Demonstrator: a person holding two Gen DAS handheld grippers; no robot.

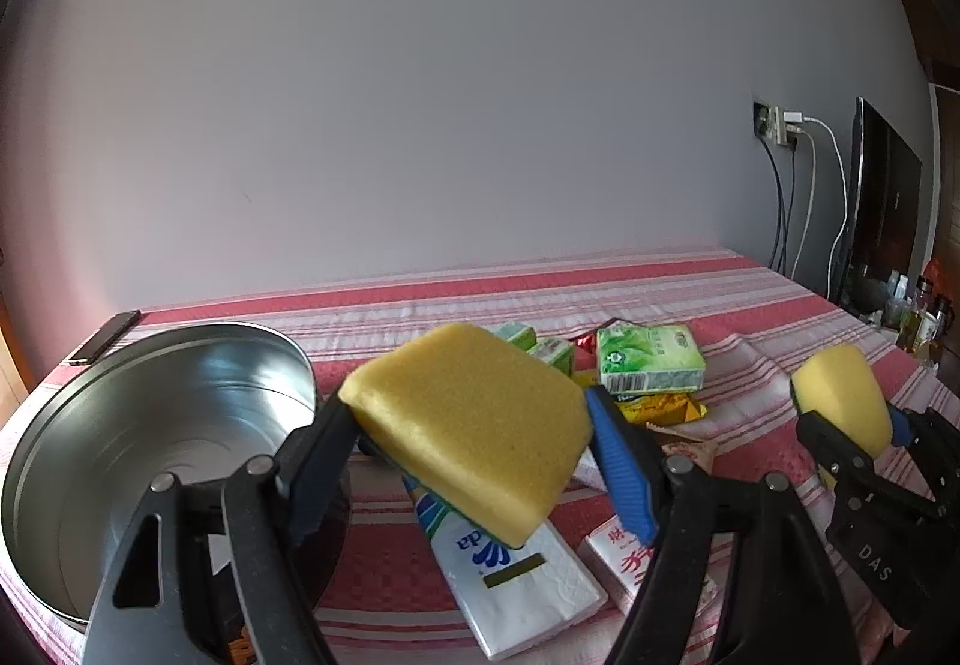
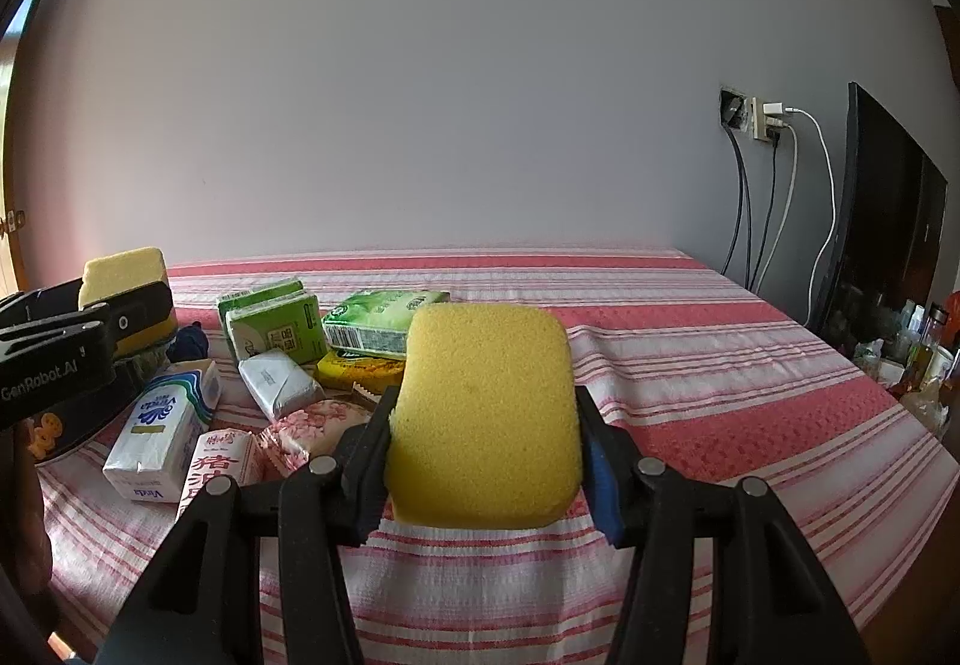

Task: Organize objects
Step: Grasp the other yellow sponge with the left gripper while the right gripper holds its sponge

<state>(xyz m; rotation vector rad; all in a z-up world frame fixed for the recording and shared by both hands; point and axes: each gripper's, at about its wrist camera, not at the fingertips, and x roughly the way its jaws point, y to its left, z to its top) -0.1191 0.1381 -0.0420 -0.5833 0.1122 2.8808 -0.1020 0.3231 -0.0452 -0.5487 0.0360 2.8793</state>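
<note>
Gripping a yellow sponge (image 1: 474, 425) between its fingers, the left gripper (image 1: 480, 461) holds it tilted above a tissue pack (image 1: 522, 587), with a steel basin (image 1: 162, 443) left of the fingers. The right gripper (image 2: 486, 473) clamps a second sponge (image 2: 483, 413) upright over the striped cloth (image 2: 720, 395); packets (image 2: 372, 329) lie ahead-left.

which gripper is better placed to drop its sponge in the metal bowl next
Left. The left gripper, shut on its yellow rectangular sponge, sits right beside the round metal bowl; the right gripper is farther away, beyond the packets.
</note>
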